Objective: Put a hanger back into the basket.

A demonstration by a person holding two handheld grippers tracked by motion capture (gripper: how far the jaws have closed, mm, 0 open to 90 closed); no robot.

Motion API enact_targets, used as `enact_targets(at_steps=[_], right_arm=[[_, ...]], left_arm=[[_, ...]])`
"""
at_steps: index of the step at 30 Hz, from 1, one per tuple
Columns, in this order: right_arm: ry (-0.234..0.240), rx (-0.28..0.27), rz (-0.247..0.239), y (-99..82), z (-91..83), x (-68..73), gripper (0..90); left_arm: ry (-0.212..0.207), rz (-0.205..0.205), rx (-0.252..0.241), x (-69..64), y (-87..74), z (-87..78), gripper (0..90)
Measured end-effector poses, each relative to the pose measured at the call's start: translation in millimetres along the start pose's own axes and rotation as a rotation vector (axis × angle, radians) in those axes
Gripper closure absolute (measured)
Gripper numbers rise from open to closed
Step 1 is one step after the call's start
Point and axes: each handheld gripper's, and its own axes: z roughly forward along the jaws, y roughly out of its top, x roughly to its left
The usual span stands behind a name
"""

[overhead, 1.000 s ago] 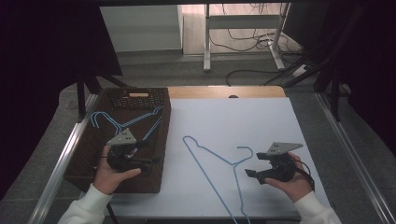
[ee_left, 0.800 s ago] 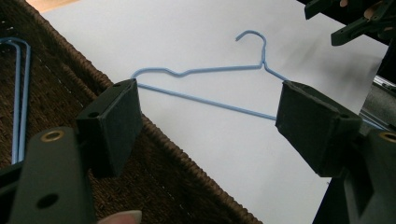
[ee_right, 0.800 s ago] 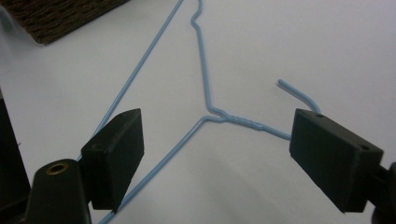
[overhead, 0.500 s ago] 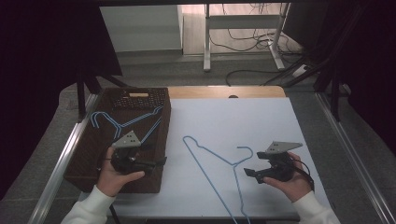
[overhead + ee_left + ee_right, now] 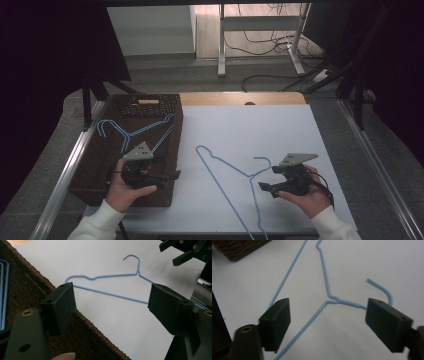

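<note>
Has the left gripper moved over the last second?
Yes. The left gripper has slid toward the person along the wicker basket, away from the hangers in the basket. It sat close beside them earlier.

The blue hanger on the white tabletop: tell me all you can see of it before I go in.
The blue hanger is one thin light-blue wire, seemingly coated, bent into a triangle with a twisted neck and open hook. It lies flat on the white tabletop, beside the wicker basket, untouched. The open right gripper hovers near its hook.
</note>
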Motion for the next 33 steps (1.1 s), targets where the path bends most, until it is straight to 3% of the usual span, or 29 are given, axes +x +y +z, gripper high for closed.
enact_targets(at_steps=[3, 6, 11, 18, 22, 28, 33], right_arm=[[0.031, 0.028, -0.026, 2.9, 2.4, 8.9, 50.1], [0.075, 0.052, -0.028, 4.3, 4.6, 16.0, 68.3], [0.107, 0.143, -0.06, 1.3, 16.1, 31.5, 88.1], [0.143, 0.287, -0.099, -9.5, 39.2, 52.6, 89.6], [0.127, 0.363, -0.121, -15.0, 45.0, 57.0, 89.7], [0.096, 0.387, -0.108, -16.4, 42.8, 48.4, 89.7], [0.033, 0.384, -0.114, -14.8, 40.8, 34.5, 89.8]], left_arm=[[0.001, 0.0, 0.002, 0.0, -0.5, 0.2, 21.9], [0.002, -0.003, 0.002, 0.8, -0.9, -0.2, 22.0], [0.002, -0.001, 0.002, 0.6, -0.8, -0.2, 22.1], [0.002, 0.002, 0.002, 1.0, -0.5, -1.1, 22.2], [0.001, 0.0, 0.001, 0.8, -0.7, -1.2, 22.2], [0.002, 0.002, 0.006, 1.3, -1.1, -0.4, 22.3], [0.003, -0.002, 0.003, 0.3, -1.1, -0.7, 22.3]])
